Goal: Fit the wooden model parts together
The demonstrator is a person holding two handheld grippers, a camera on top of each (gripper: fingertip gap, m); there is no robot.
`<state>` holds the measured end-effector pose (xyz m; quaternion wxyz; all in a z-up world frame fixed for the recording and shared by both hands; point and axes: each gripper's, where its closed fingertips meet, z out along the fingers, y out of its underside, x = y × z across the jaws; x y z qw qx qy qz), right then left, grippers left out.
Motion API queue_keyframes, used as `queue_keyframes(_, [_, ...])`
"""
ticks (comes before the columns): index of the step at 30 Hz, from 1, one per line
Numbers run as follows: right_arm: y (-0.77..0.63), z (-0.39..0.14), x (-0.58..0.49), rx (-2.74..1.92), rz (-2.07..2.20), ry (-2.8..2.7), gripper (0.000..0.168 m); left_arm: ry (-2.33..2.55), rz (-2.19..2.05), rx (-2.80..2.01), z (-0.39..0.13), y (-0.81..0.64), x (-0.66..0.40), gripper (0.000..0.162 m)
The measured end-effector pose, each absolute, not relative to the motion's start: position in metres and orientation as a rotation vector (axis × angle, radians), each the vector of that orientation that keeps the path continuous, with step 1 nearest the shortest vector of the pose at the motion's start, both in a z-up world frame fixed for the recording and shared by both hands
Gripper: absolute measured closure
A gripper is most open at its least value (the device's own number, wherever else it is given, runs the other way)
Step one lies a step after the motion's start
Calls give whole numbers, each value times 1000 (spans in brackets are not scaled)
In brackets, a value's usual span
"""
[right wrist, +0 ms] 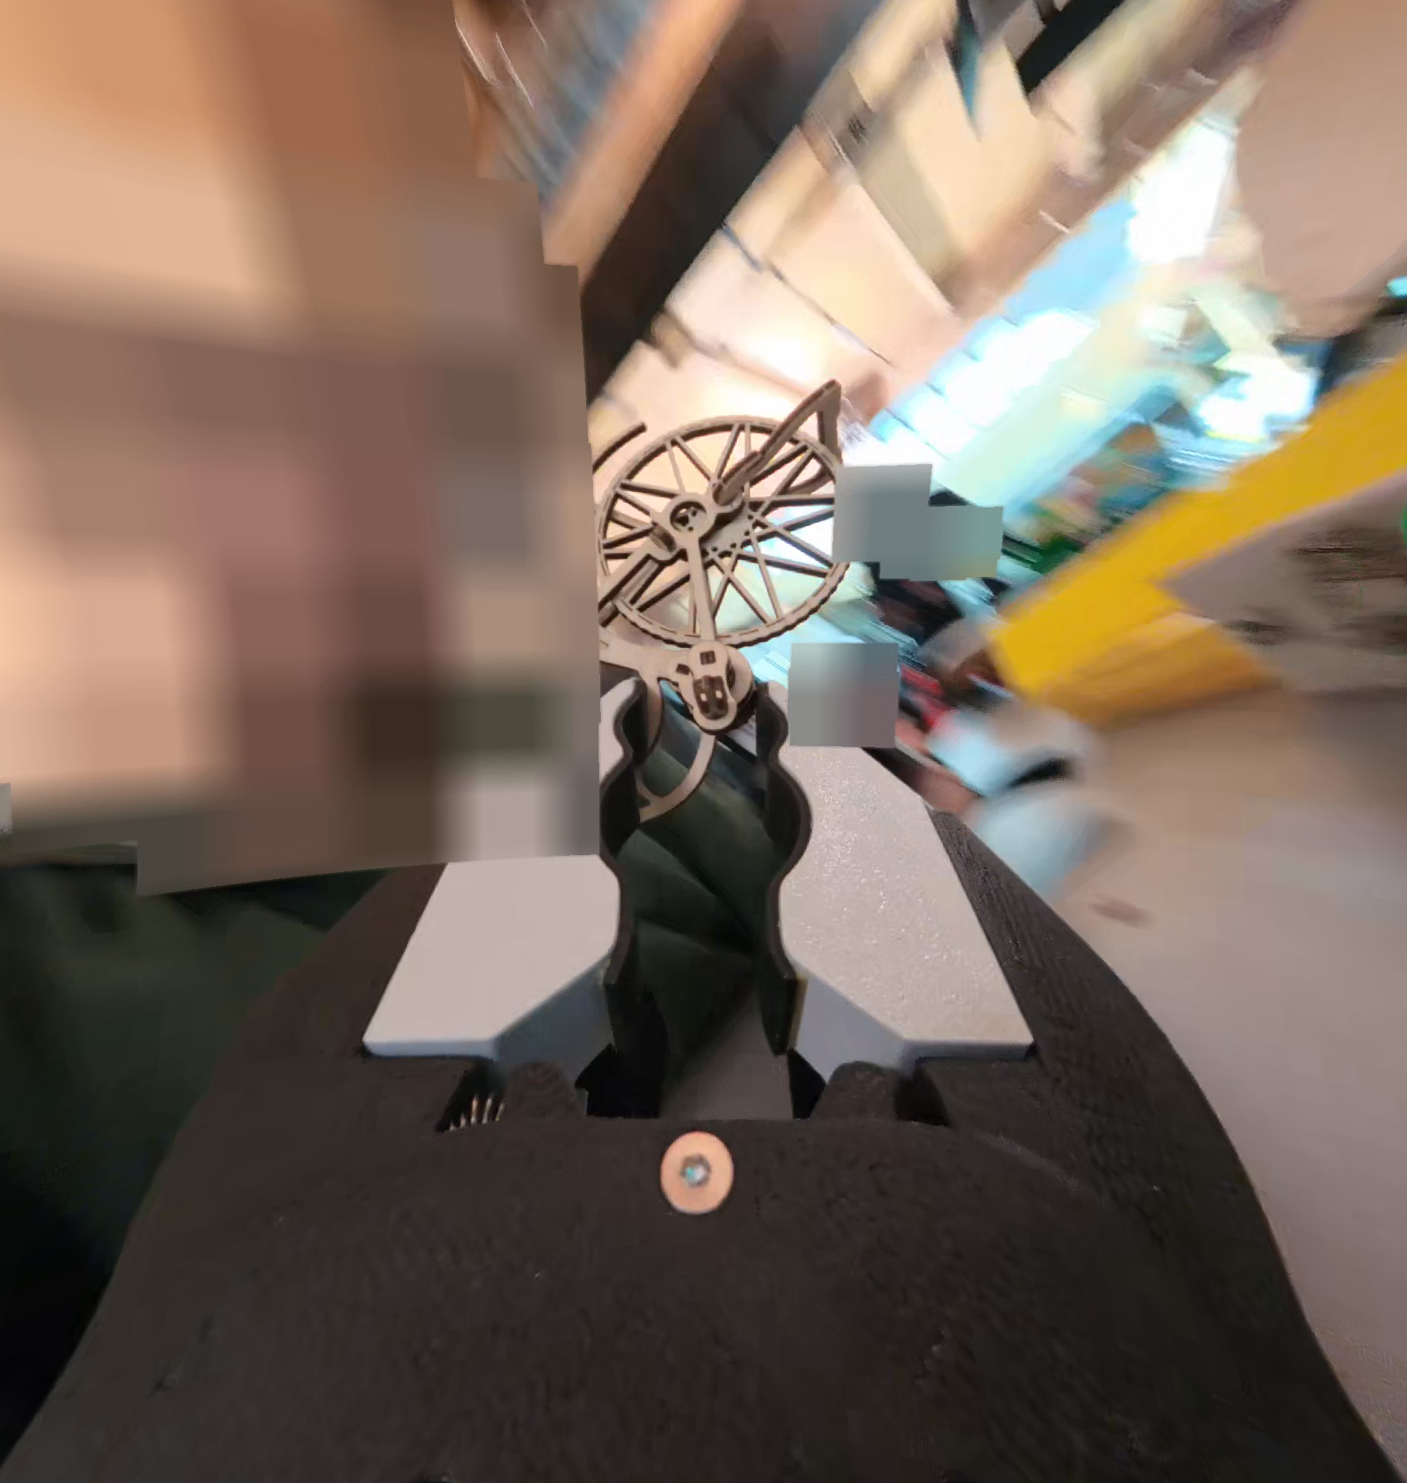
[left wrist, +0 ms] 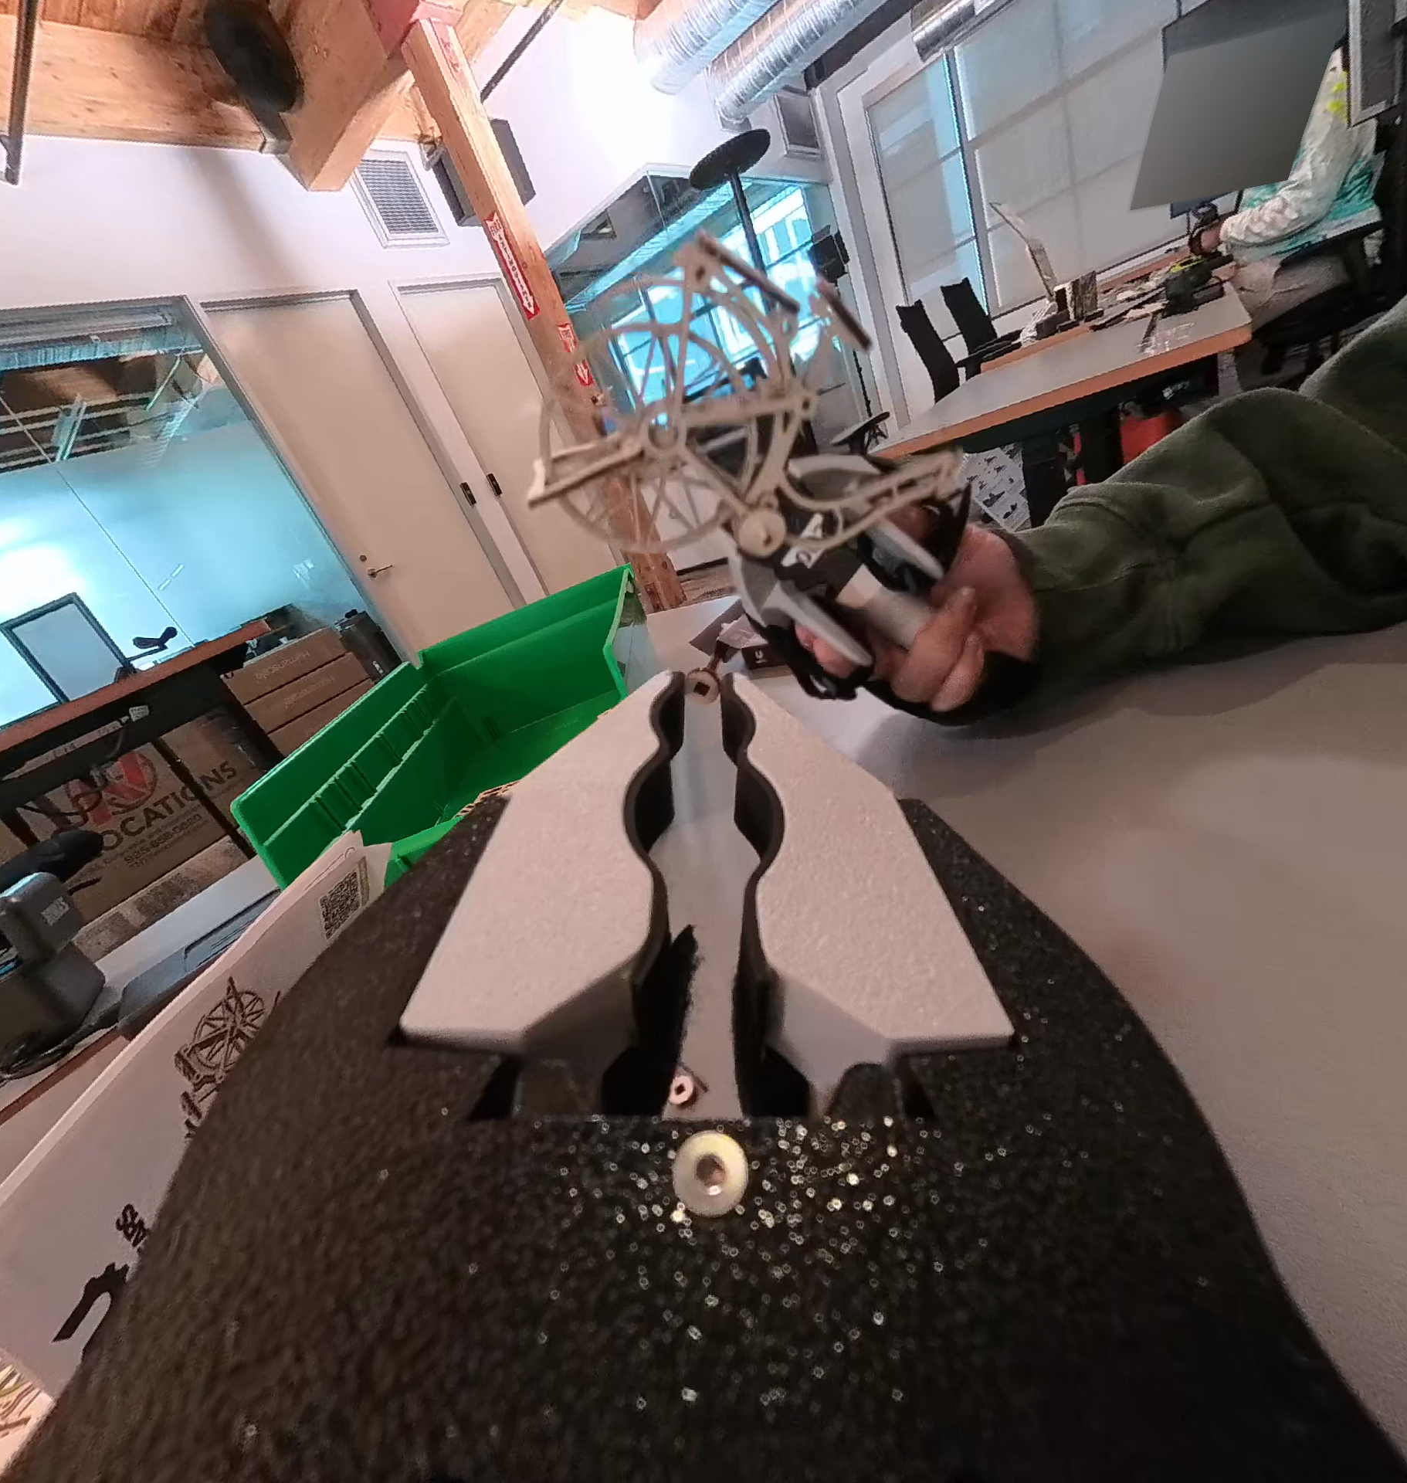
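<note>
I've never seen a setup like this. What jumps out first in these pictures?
A lacy wooden model with spoked wheels, held up in the air by the right gripper, which is clamped on its lower end. Nearer the camera, the left gripper pinches a small wooden piece at its fingertips, above a grey table beside a green bin.

We see pale tan spoked wooden model (left wrist: 676, 433) | green bin (left wrist: 476, 738) left of it | dark green sleeve (left wrist: 1246, 522) right | grey table (left wrist: 1166, 802) below | grey-fingered, speckled black left gripper (left wrist: 699, 698)
</note>
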<state>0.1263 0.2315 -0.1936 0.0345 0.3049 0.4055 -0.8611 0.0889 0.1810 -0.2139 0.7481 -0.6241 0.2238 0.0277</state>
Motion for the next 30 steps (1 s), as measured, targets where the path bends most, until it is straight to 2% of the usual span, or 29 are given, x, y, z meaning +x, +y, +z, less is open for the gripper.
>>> queue_keyframes(1, [225, -201, 124, 995, -2638, 1422, 143, 497, 55, -1362, -214, 180, 91, 156])
queue_keyframes(4, [214, -212, 120, 1073, -2604, 1849, 144, 515, 38, -1334, -210, 177, 96, 156])
queue_keyframes(14, [205, -228, 116, 1096, -2436, 2588, 143, 511, -83, -1304, -206, 173, 105, 156])
queue_keyframes(30, [196, -235, 118, 1039, -2341, 2743, 143, 493, -118, -1327, -210, 177, 103, 156])
